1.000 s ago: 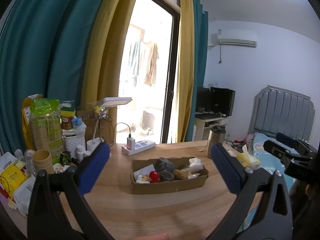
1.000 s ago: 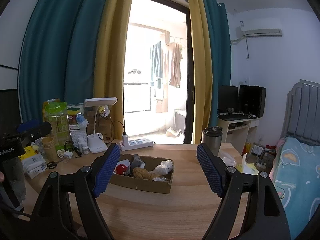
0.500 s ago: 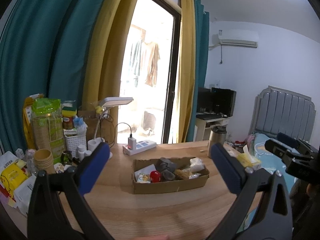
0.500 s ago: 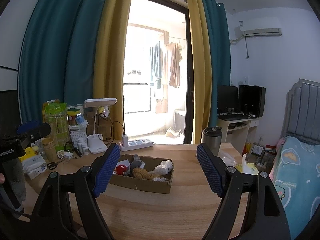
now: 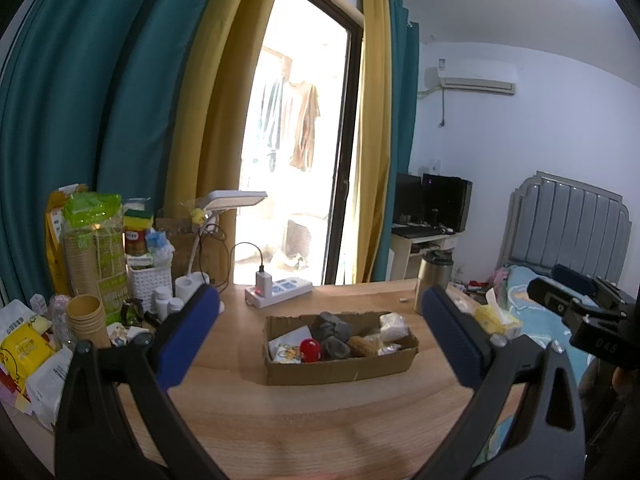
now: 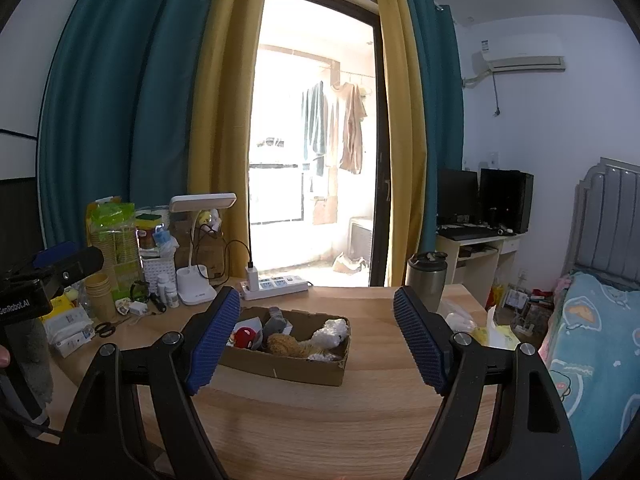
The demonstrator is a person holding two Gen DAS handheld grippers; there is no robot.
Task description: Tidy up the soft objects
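Note:
A shallow cardboard box (image 5: 340,370) sits mid-table and also shows in the right wrist view (image 6: 288,366). It holds soft items: a red plush (image 5: 311,350), grey pieces (image 5: 334,326), a brown fuzzy item (image 6: 282,344) and a white crumpled item (image 6: 332,330). My left gripper (image 5: 320,336) is open and empty, held above the table in front of the box. My right gripper (image 6: 316,336) is open and empty, also short of the box. Each gripper shows at the edge of the other's view.
Clutter stands at the table's left: paper cups (image 5: 86,318), snack packs (image 5: 24,350), a white basket (image 5: 150,284), a desk lamp (image 6: 200,240), scissors (image 6: 105,328). A power strip (image 5: 280,290) lies behind the box. A steel mug (image 6: 426,280) and tissues (image 5: 494,318) are at right. A bed (image 6: 592,340) stands beyond.
Both views have shifted very slightly; the box sits a touch lower in the left wrist view. Both grippers stay open and empty.

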